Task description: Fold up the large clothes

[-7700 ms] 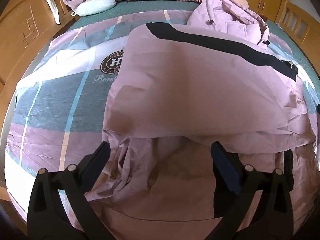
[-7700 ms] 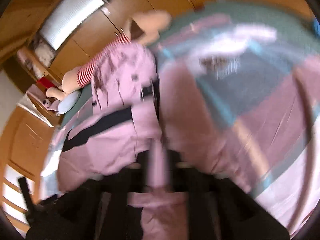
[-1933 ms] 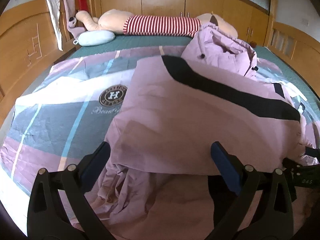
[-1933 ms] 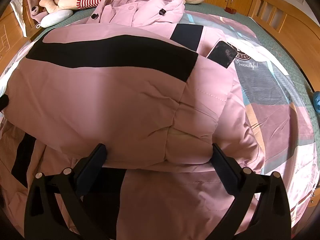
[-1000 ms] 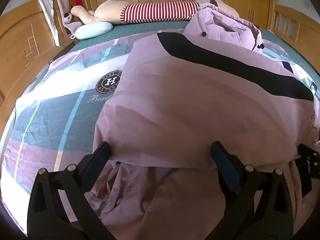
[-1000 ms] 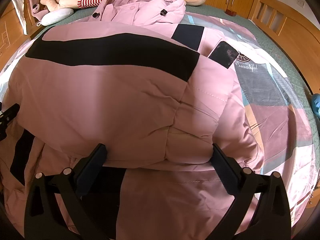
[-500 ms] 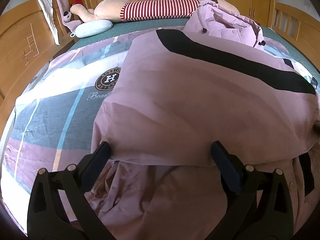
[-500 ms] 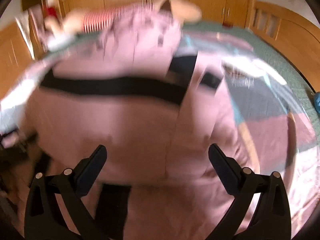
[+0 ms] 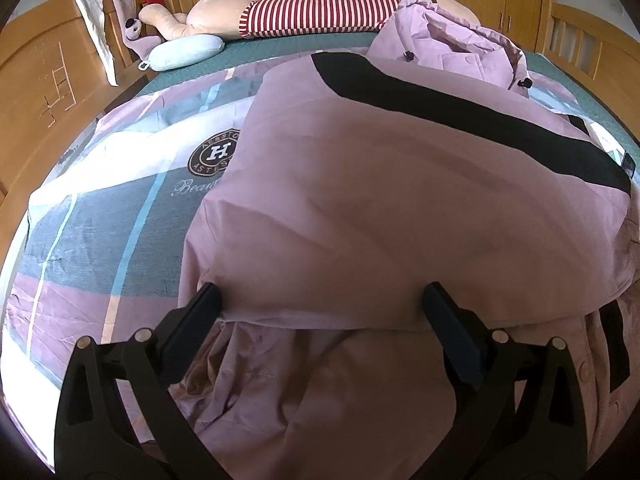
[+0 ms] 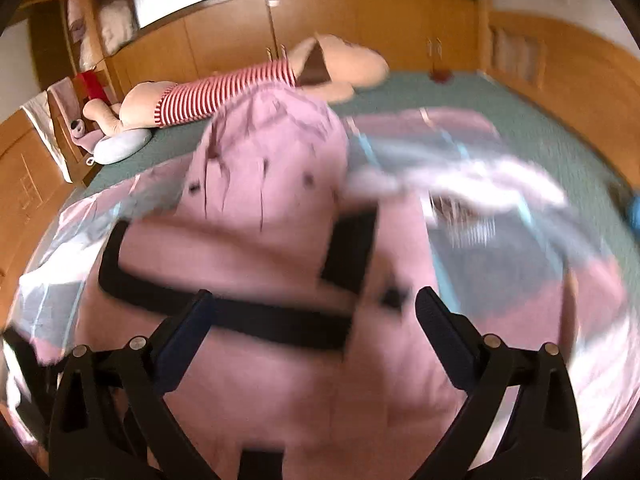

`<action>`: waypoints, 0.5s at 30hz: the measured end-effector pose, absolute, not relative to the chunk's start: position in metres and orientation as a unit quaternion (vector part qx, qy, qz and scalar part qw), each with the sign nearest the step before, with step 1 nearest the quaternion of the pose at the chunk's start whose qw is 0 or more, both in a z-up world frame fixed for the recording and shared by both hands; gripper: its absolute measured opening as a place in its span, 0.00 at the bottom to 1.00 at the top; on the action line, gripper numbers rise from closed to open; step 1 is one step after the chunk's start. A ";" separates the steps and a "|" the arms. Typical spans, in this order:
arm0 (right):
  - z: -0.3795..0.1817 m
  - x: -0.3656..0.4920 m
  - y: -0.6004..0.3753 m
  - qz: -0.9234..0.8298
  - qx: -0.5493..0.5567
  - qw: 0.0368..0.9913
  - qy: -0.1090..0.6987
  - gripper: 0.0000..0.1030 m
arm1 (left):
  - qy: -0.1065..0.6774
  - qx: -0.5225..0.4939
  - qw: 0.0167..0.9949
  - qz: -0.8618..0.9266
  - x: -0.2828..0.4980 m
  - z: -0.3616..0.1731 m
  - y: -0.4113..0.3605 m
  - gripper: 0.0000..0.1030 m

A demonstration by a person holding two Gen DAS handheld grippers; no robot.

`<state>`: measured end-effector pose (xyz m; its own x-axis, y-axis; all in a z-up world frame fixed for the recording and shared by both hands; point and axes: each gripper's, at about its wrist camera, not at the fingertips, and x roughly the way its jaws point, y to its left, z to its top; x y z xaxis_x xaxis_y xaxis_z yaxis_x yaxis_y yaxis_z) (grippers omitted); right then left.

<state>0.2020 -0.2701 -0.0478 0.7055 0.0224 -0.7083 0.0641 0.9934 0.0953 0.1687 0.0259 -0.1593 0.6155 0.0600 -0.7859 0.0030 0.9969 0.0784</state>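
A large pink padded jacket (image 9: 400,200) with a black band lies on the bed, its lower half folded up over the body and its hood (image 9: 452,44) toward the far side. My left gripper (image 9: 320,312) is open and empty, its fingers on either side of the folded edge. In the right wrist view the jacket (image 10: 260,272) is blurred by motion. My right gripper (image 10: 312,312) is open and empty, raised above the jacket.
The jacket rests on a plaid duvet (image 9: 100,208) over a green bed sheet (image 10: 460,100). A plush toy in a red-striped shirt (image 9: 312,12) and a small blue pillow (image 9: 184,54) lie at the far side. Wooden bed frame (image 9: 44,80) and wardrobes (image 10: 360,20) surround it.
My right gripper has lifted and tilted up from the folded edge, so its view now shows the far wall. My left gripper has stayed at the fold.
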 end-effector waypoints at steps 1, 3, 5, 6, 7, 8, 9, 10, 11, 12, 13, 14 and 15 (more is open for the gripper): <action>-0.040 0.225 -0.269 -0.010 0.048 0.924 0.379 0.98 | 0.439 0.035 0.898 0.015 0.169 -0.159 0.026 0.98; -0.027 0.287 -0.262 -0.013 0.029 0.927 0.373 0.98 | 0.438 0.033 0.898 0.014 0.169 -0.160 0.026 0.98; -0.027 0.350 -0.253 -0.031 0.012 0.923 0.383 0.98 | 0.438 0.033 0.898 0.013 0.168 -0.160 0.026 0.98; -0.031 0.389 -0.251 -0.052 0.000 0.922 0.384 0.98 | 0.438 0.032 0.898 0.012 0.169 -0.161 0.026 0.98; -0.036 0.420 -0.249 -0.072 -0.018 0.919 0.387 0.98 | 0.439 0.031 0.898 0.011 0.169 -0.162 0.027 0.98; -0.046 0.460 -0.243 -0.107 -0.056 0.911 0.395 0.98 | 0.440 0.030 0.898 0.010 0.169 -0.162 0.027 0.98; -0.053 0.484 -0.244 -0.132 -0.077 0.902 0.404 0.98 | 0.440 0.028 0.897 0.008 0.170 -0.163 0.028 0.98; -0.062 0.508 -0.244 -0.163 -0.094 0.893 0.408 0.98 | 0.440 0.026 0.897 0.006 0.169 -0.163 0.029 0.98; -0.072 0.528 -0.245 -0.186 -0.098 0.888 0.410 0.98 | 0.440 0.024 0.898 0.004 0.169 -0.163 0.030 0.98; -0.083 0.536 -0.247 -0.192 -0.095 0.885 0.413 0.98 | 0.439 0.024 0.898 0.002 0.169 -0.164 0.031 0.98; -0.096 0.549 -0.248 -0.197 -0.093 0.879 0.424 0.98 | 0.439 0.023 0.898 0.001 0.170 -0.164 0.031 0.98; -0.108 0.557 -0.250 -0.200 -0.095 0.872 0.436 0.97 | 0.439 0.022 0.898 -0.001 0.170 -0.165 0.032 0.98; -0.124 0.564 -0.251 -0.206 -0.102 0.862 0.453 0.75 | 0.438 0.020 0.899 -0.004 0.169 -0.165 0.033 0.98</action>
